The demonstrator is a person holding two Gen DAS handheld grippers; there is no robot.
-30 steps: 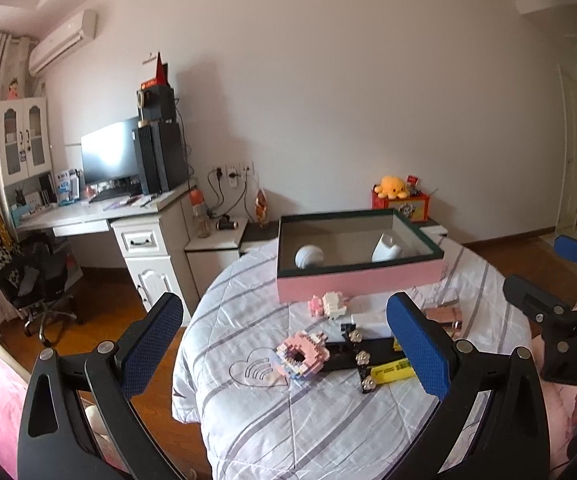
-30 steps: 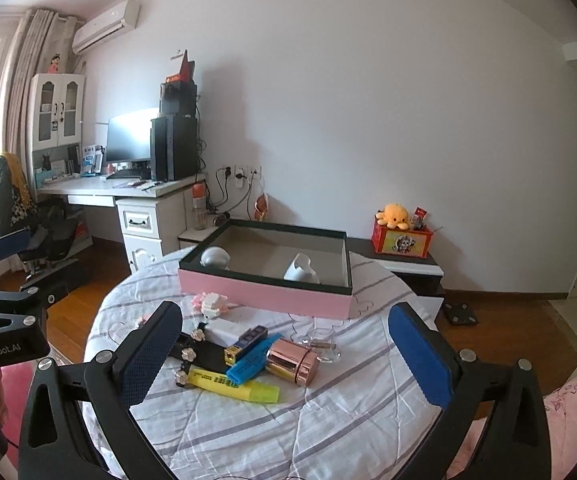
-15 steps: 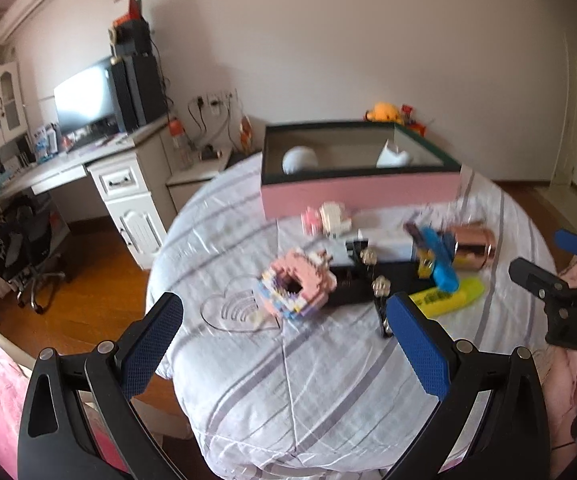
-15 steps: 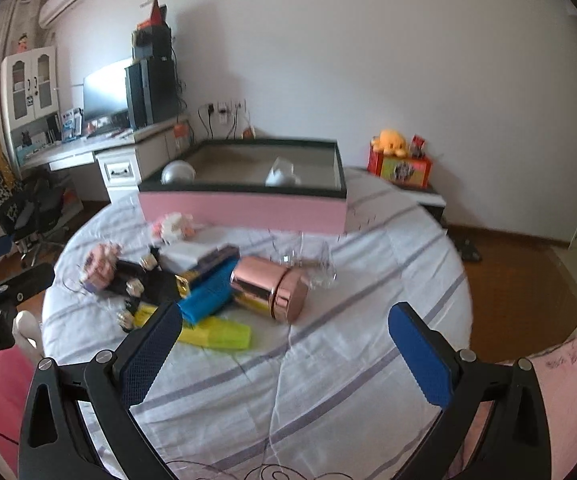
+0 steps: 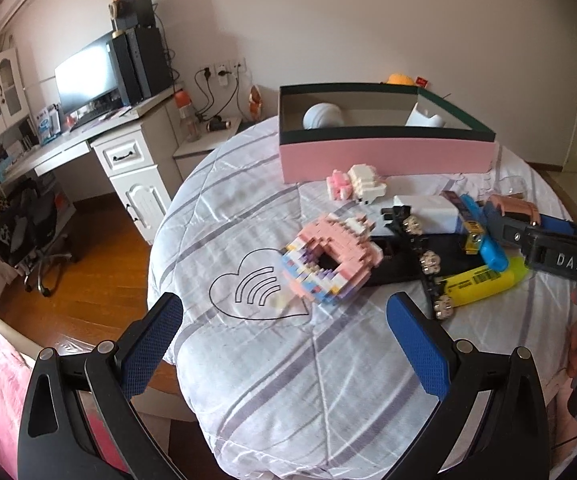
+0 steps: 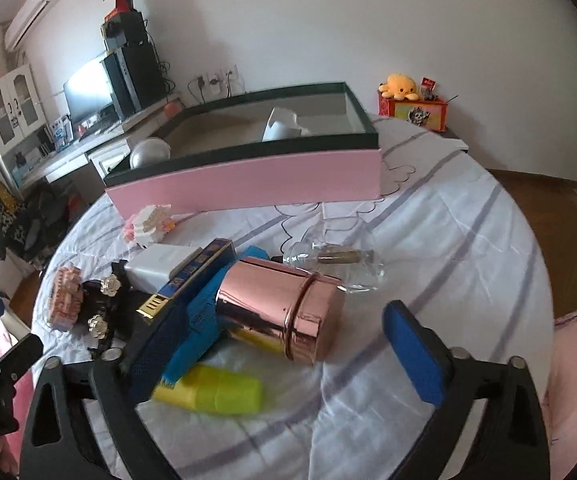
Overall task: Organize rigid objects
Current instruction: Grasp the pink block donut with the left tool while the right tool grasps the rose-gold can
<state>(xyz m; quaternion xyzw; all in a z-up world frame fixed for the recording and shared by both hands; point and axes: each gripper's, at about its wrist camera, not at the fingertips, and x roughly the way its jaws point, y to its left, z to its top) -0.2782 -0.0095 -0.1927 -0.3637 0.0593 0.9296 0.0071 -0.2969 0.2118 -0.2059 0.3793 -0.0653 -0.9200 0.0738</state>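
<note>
We look down along our right gripper [image 6: 284,332], its blue-padded jaws closing, wide apart. Between them on the round table [image 6: 428,240] lies a rose-gold canister [image 6: 280,312] on its side. Its long axis runs across the view, capped end toward the right pad; we cannot tell whether the left pad touches it, and the right pad stands clear. Just left, partly under it, lie a yellow highlighter [image 6: 212,390] and a blue tool [image 6: 196,328], both angled away to the upper right. Behind sits a clear glass bottle [image 6: 336,264] on its side. Farthest is the pink box [image 6: 248,180], holding two white objects.

Our left gripper [image 5: 284,340] hangs wide open and empty over bare cloth, short of a pink block model [image 5: 328,260].
</note>
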